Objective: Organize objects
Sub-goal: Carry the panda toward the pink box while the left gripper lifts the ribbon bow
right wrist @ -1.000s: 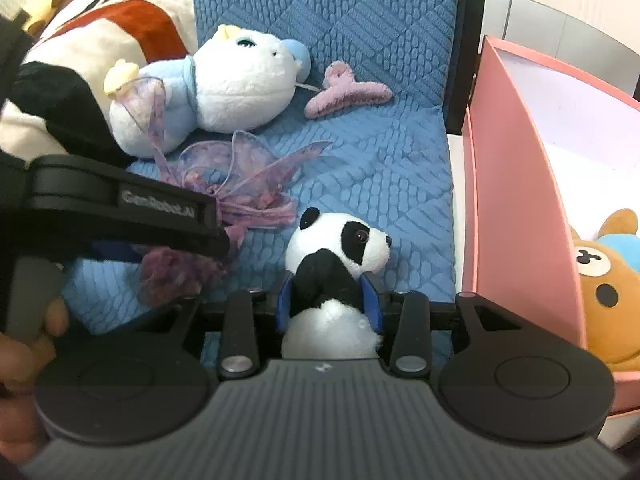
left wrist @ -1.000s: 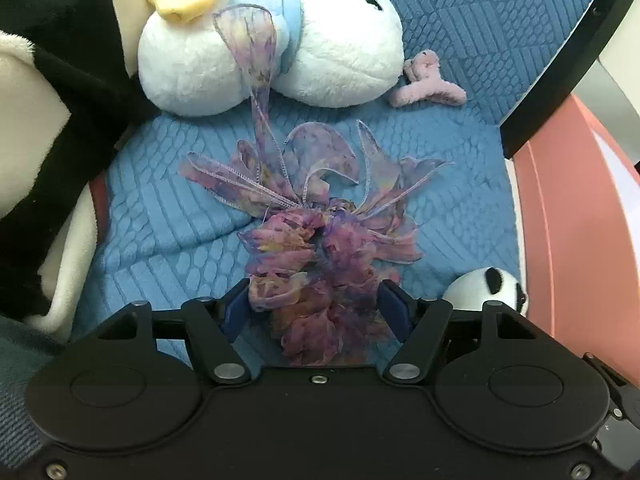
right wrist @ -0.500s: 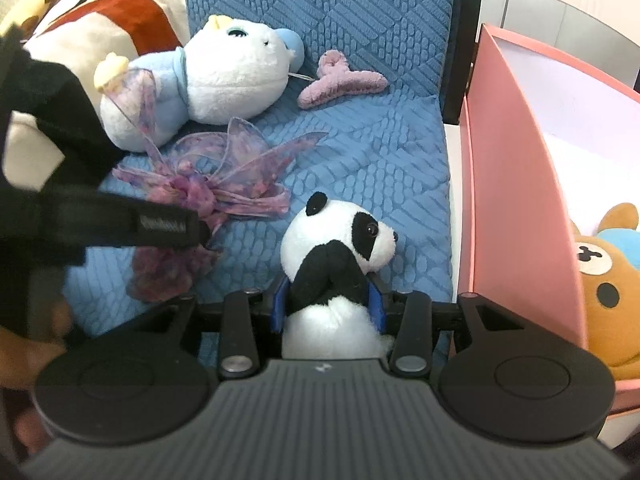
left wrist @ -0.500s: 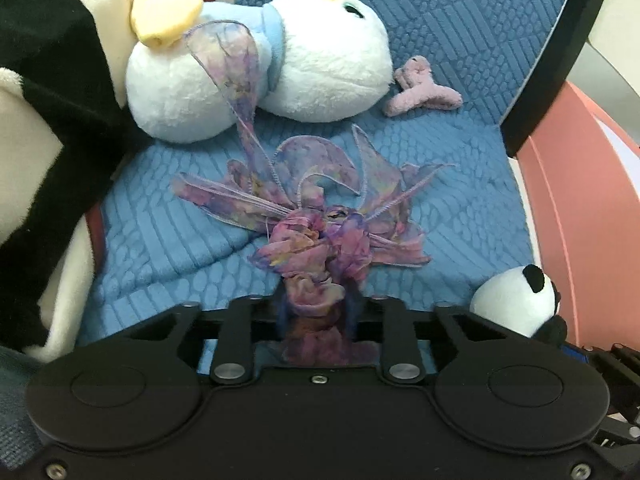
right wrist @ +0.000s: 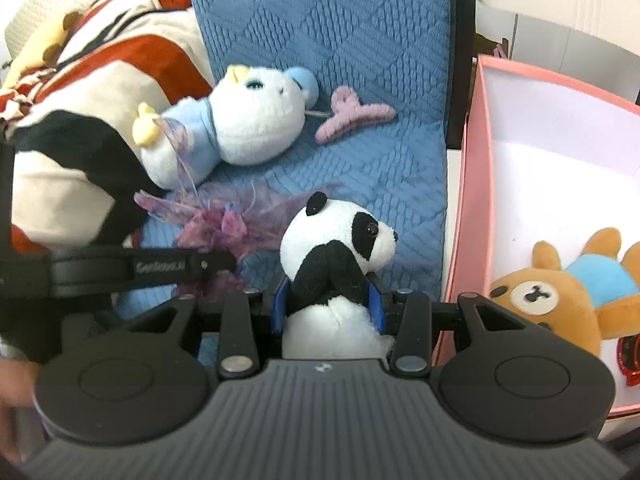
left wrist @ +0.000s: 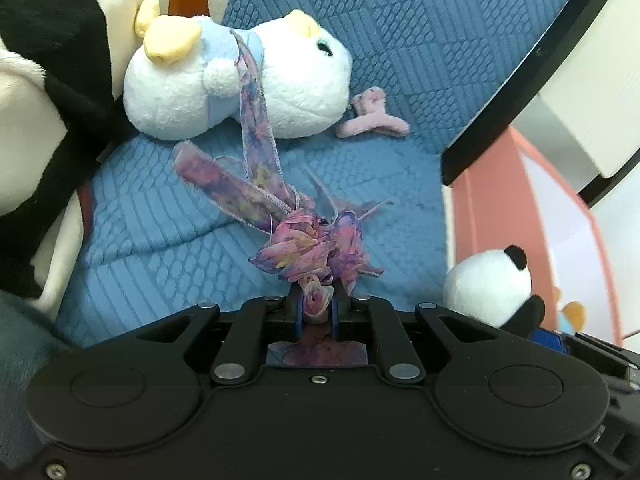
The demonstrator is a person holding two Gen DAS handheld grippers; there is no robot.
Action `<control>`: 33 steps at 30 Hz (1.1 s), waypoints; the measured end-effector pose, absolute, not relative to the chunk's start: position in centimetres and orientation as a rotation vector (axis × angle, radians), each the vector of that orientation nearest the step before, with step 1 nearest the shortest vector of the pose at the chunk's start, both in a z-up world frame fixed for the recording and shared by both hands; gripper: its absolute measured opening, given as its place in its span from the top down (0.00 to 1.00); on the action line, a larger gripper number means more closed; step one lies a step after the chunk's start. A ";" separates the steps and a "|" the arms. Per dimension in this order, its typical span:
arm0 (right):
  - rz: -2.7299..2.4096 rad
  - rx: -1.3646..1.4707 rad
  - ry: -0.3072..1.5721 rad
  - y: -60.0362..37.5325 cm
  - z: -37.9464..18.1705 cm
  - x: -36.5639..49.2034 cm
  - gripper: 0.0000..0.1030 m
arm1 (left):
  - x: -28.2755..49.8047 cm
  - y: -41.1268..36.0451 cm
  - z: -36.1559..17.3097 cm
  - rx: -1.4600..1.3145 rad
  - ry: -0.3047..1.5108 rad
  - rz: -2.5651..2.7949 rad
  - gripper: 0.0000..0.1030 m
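Note:
My left gripper [left wrist: 316, 312] is shut on a purple-pink ribbon bow [left wrist: 308, 244] and holds it above the blue quilted cushion [left wrist: 160, 232]; one ribbon tail trails onto the white and blue plush [left wrist: 240, 84]. My right gripper [right wrist: 328, 304] is shut on a small panda plush [right wrist: 340, 248], lifted beside the pink box [right wrist: 472, 184]. The panda also shows in the left wrist view [left wrist: 488, 288], and the bow in the right wrist view [right wrist: 216, 224].
A pink fuzzy hair claw [right wrist: 352, 118] lies on the cushion by the white plush [right wrist: 256, 120]. A large black, cream and red plush [right wrist: 80, 120] fills the left. The pink box holds a brown bear plush [right wrist: 560, 292] and a red item [right wrist: 630, 356].
My left gripper closed on the bow and lifted it off the cushion. My right gripper raised the panda and moved it toward the pink box.

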State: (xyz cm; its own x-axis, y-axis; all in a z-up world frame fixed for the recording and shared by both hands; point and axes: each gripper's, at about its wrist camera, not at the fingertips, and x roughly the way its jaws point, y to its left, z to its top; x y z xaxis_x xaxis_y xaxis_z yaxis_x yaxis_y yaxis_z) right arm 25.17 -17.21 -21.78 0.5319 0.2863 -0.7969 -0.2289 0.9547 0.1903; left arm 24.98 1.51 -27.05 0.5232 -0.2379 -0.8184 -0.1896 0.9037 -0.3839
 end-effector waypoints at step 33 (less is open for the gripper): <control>0.302 0.172 0.673 -31.8 -7.0 26.4 0.58 | 27.1 -12.8 -7.2 -0.414 0.766 -0.255 0.89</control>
State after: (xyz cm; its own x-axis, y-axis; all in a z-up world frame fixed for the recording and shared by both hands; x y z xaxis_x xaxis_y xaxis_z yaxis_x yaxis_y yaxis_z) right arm 26.35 -31.84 -6.96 0.7406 0.3291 -0.5859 -0.2190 0.9425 0.2525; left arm 27.11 -12.82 -7.21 0.6958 -0.3693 -0.6160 0.0731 0.8896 -0.4508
